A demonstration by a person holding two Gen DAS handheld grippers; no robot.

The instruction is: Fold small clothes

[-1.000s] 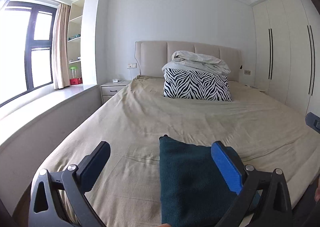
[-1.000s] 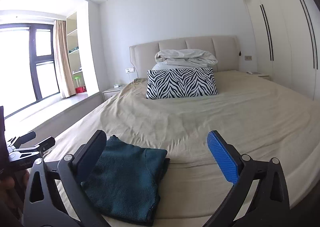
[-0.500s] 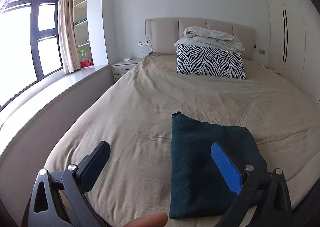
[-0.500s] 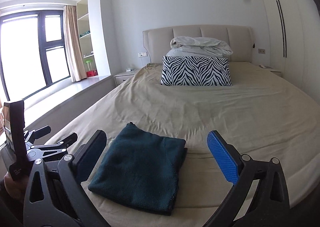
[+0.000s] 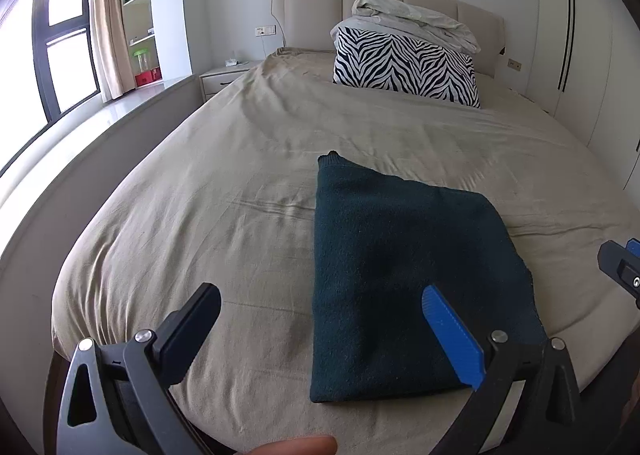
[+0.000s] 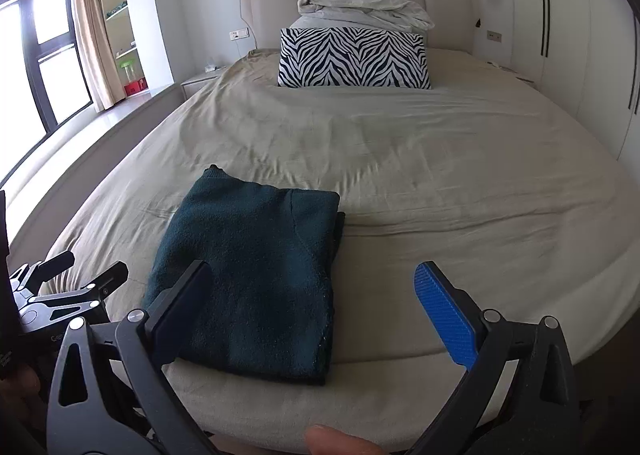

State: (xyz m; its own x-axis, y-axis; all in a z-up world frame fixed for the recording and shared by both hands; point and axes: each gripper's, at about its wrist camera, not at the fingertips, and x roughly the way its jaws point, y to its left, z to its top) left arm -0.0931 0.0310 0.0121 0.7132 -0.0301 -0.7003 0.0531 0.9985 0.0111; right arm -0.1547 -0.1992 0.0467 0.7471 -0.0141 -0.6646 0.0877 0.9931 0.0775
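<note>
Both grippers pulled back and higher than a moment ago. Left gripper (image 5: 320, 331) jaws apart, empty; right gripper (image 6: 324, 303) jaws apart, empty. Dark green garment (image 6: 256, 279) lies folded flat near foot edge of bed (image 6: 440, 183), untouched. Fold looks complete; release done.

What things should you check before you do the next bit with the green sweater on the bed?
1. Left gripper open, holding nothing: ok.
2. Right gripper open, holding nothing: ok.
3. Sweater folded into a neat rectangle: ok.
4. Sweater lies flat on the bed: ok.
5. Bare sheet around the sweater: ok.
6. More clothes waiting to be folded: cannot tell.
</note>
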